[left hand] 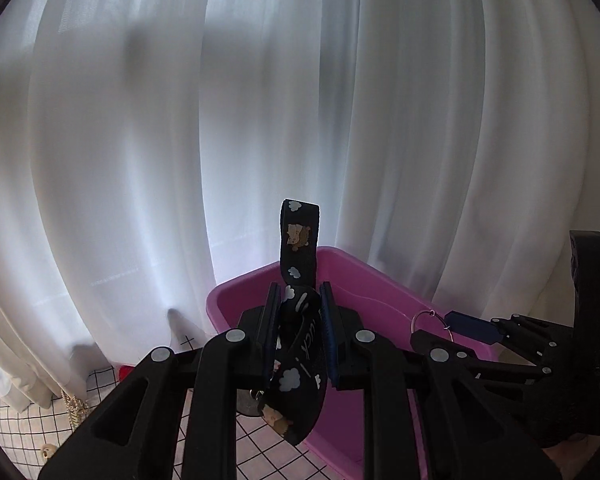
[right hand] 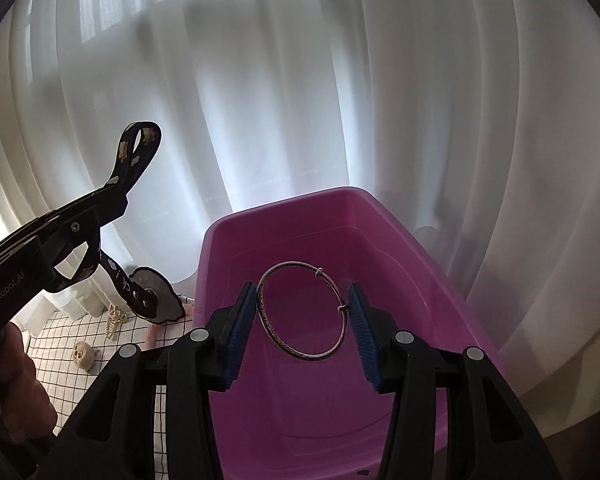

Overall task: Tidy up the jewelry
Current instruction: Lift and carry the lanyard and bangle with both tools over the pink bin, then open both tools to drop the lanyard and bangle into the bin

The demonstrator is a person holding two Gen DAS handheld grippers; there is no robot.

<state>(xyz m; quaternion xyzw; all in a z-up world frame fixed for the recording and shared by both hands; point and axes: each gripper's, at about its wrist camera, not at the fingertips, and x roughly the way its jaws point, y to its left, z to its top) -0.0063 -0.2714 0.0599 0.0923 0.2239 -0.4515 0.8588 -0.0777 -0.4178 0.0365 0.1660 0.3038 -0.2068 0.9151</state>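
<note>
Left claw (left hand: 300, 336) pinches the strap (left hand: 298, 320); right claw (right hand: 306, 320) (raised over the bin (right hand: 400, 240)) grips the bangle (right hand: 302, 310).

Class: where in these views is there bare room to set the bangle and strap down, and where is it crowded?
The pink bin floor looks bare from wall to wall under the bangle. The checked cloth left of the bin is crowded: pearls and a pale charm. The strap hangs over the bin's near rim.

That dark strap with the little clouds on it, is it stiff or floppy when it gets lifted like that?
Probably floppy: the strap bends into a loop above the left gripper and droops below it. Its round charm hangs freely, so it may swing.
</note>
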